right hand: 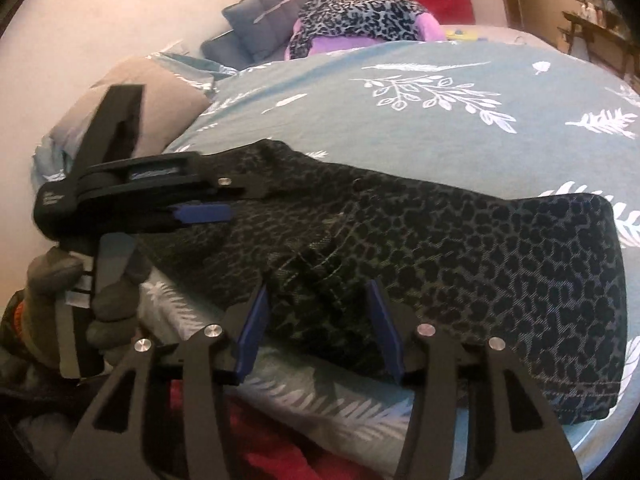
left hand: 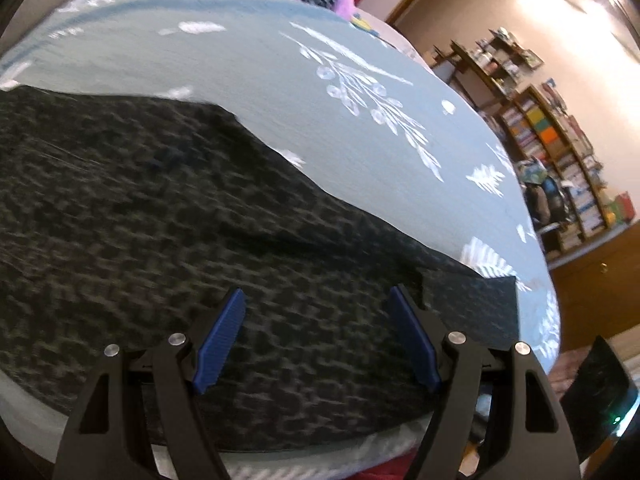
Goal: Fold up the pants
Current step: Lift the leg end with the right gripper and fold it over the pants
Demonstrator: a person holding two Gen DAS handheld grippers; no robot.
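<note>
The leopard-print pants (right hand: 420, 264) are laid lengthwise across the bed; both grippers, left (left hand: 316, 338) and right (right hand: 318, 328), are held spread over their near edge.

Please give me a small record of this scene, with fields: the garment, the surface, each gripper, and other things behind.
garment: dark leopard-print pants, folded into a long band, lying flat
surface: blue-grey bedspread with white leaf print
left gripper: open, over the pants, nothing between its pads
right gripper: open, the pants' near edge between its fingers, pads not pressing
hand: a gloved hand holds the left gripper's handle
behind: grey pillow; purple and leopard-print fabric heap; bookshelves at the wall
</note>
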